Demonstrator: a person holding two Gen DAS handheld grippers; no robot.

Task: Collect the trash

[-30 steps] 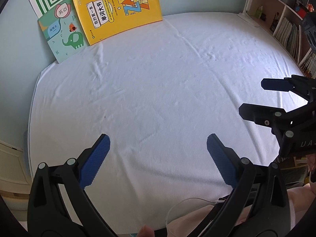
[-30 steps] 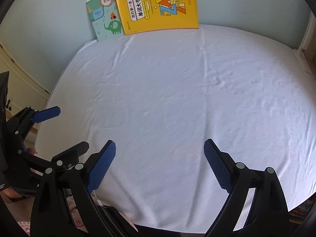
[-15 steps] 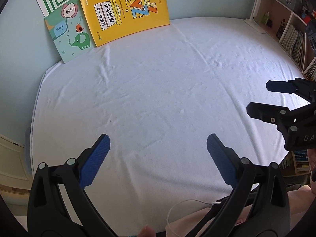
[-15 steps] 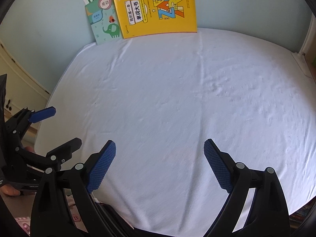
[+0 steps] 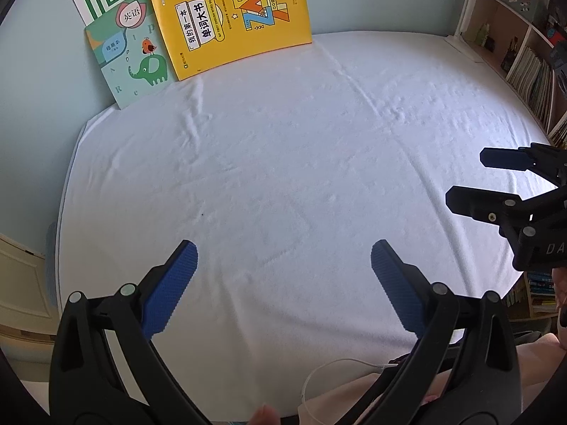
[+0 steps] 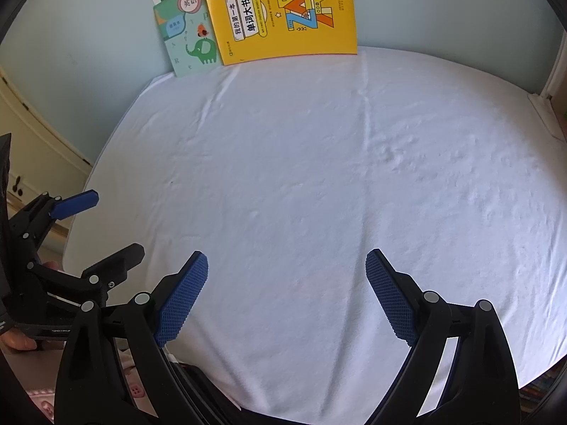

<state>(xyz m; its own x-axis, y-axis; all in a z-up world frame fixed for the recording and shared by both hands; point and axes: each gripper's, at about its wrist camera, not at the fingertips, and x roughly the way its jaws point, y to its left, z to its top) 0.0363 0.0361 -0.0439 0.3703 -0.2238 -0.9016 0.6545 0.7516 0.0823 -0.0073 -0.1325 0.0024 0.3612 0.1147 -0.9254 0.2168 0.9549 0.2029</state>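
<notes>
Left tongs (image 5: 283, 276) and right tongs (image 6: 287, 283): both gaping wide, gripping nothing, hovering over the white-covered counter (image 5: 283, 159). Trash: none showing in either view. Advice: keep scanning past the yellow book (image 5: 230, 17) before descending.

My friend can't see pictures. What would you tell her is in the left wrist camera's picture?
The left gripper hangs open over a white cloth-covered table with no trash on it. At the far edge, a yellow book and a green elephant book lean against the wall; the right gripper, also open, pokes in from the right.
</notes>
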